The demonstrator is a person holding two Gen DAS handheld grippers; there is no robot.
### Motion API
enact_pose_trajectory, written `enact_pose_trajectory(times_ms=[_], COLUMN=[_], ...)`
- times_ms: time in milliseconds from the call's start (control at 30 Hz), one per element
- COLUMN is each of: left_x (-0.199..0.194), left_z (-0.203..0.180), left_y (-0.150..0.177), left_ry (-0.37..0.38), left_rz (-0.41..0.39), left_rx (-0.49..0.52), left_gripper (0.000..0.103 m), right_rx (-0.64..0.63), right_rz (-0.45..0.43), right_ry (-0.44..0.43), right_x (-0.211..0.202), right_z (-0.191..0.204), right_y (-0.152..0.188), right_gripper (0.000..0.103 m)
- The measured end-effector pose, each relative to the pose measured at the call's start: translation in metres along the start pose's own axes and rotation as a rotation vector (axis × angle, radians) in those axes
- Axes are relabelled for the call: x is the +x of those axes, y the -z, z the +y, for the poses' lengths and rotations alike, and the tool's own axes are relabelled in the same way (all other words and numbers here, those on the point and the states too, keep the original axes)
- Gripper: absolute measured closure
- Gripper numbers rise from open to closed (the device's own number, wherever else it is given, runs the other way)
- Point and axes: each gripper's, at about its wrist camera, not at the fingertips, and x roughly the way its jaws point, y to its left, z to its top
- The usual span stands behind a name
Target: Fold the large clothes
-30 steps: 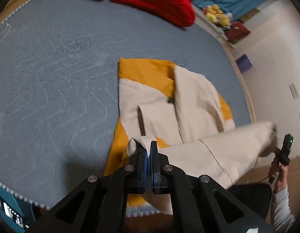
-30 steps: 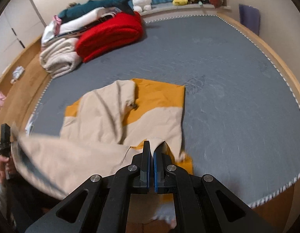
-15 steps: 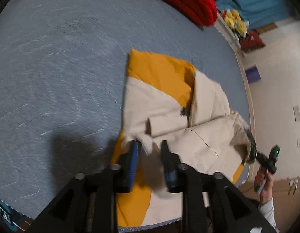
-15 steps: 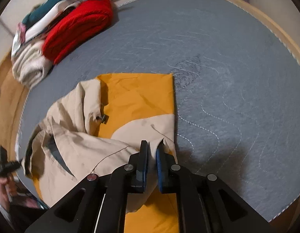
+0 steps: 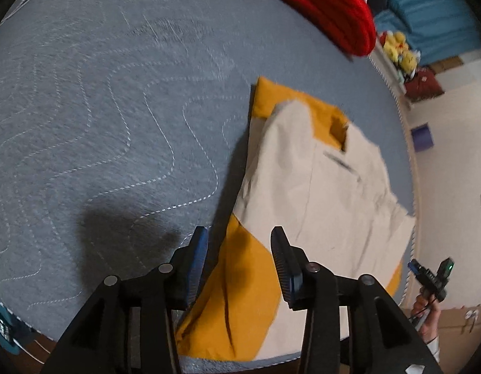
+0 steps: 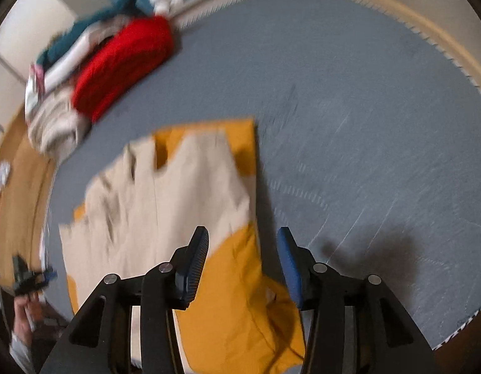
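A cream and mustard-yellow jacket (image 5: 315, 193) lies folded flat on a grey-blue quilted mat (image 5: 109, 131). In the left wrist view my left gripper (image 5: 239, 240) hovers over the jacket's near left yellow corner, its jaws opening and nothing pressed between the blue pads. In the right wrist view the jacket (image 6: 178, 205) spreads to the left, and my right gripper (image 6: 242, 238) hangs over its near right yellow edge, jaws opening too, with cloth below but not gripped. Each view shows the other gripper small at its edge, held by a hand (image 5: 427, 308).
A pile of folded clothes with a red knit (image 6: 125, 62) on top sits at the mat's far side, next to cream and teal items. Yellow plush toys (image 5: 399, 50) and a blue curtain lie beyond. The mat's stitched edge (image 6: 458, 333) runs close to me.
Both grippers held the cream upper layer raised, carried it down over the jacket and let go. Their jaws went from shut to apart, and the folded layer now lies flat.
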Motion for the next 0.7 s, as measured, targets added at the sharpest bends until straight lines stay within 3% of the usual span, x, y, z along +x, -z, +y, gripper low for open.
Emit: enact_pose_trajectory(times_ms=[267,400,433,500,600,667,700], left_x=[0.036,0.039,0.041,0.044,0.046,0.046,0.044], left_z=[-0.007,-0.009,-0.01,-0.014,-0.02,-0.024,-0.026], left_y=[-0.012,-0.021,-0.023,-0.025,-0.026,-0.025,-0.025], left_ry=[-0.018,-0.001,0.0,-0.014,-0.021,-0.019,-0.018], left_rz=[0.028,0.005,0.001,-0.004,-0.011,-0.014,-0.021], left_rx=[0.002,0.004,0.01,0.026,0.056,0.076,0.09], left_gripper=[0.064,0.064,0.064,0.065,0.075,0.094,0.097], right_rx=[-0.094,-0.124,-0.119,-0.107,-0.098,-0.119,-0.135], right_rz=[0.19,0.196,0.186,0.157,0.127,0.11,0.097], right_ry=[0.037,0.081,0.083,0.083,0.057,0.059,0.06], right_x=[0.068,0.081,0.081,0.077,0.068,0.061,0.058], right_z=[0.019,0.025,0.026,0.027,0.03,0.034,0.036], right_y=[0.009,0.007,0.005,0.001,-0.003,-0.006,-0.005], right_gripper=[0.056,0.057,0.059,0.079,0.091,0.094,0.096])
